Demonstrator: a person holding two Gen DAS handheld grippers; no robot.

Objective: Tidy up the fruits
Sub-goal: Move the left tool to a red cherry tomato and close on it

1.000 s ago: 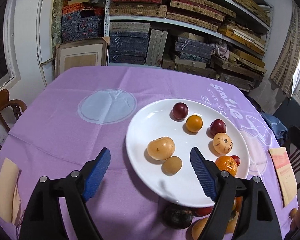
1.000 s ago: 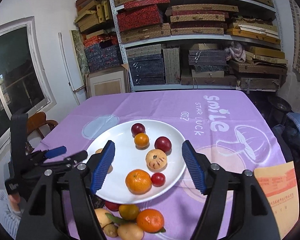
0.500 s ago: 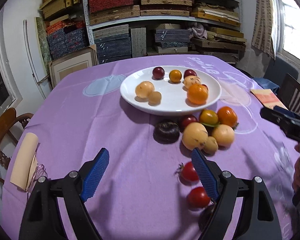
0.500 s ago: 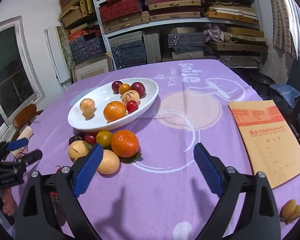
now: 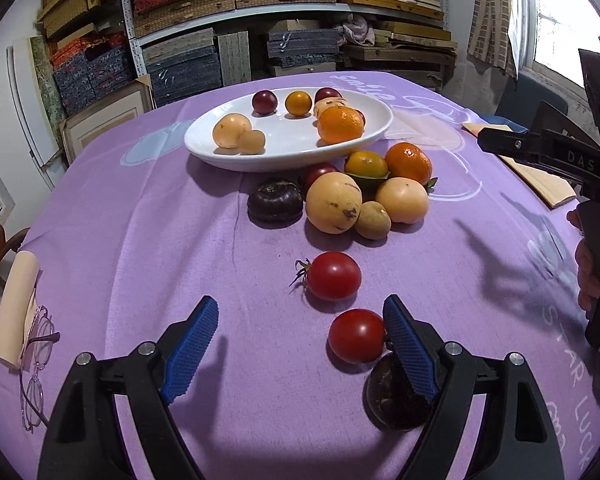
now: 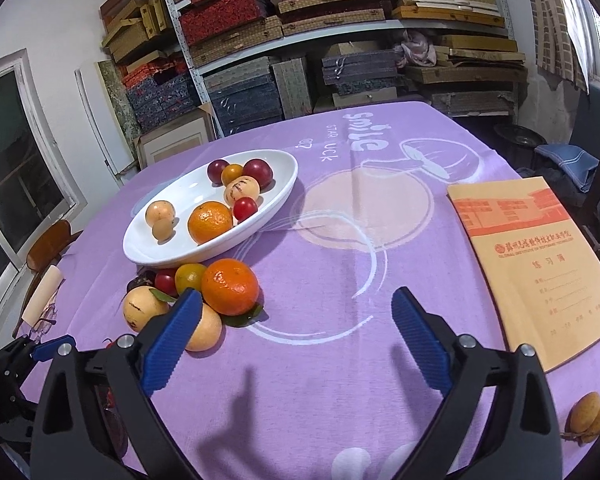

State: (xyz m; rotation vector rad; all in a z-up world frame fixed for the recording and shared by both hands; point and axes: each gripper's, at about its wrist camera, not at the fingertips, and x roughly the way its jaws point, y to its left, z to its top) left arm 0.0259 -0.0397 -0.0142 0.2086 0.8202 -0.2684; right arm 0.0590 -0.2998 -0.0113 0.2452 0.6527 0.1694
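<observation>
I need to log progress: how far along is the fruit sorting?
Partly done: several fruits, including an orange, sit on the white plate. Nothing is in hand; left gripper and right gripper are open. A fruit pile and two tomatoes remain.

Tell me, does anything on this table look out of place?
Yes. Much of the fruit lies loose on the purple cloth instead of in the white plate: a heap against its near rim, two red tomatoes nearer, and a small yellow pair alone by the orange booklet. Eyeglasses lie at the table's edge.
</observation>
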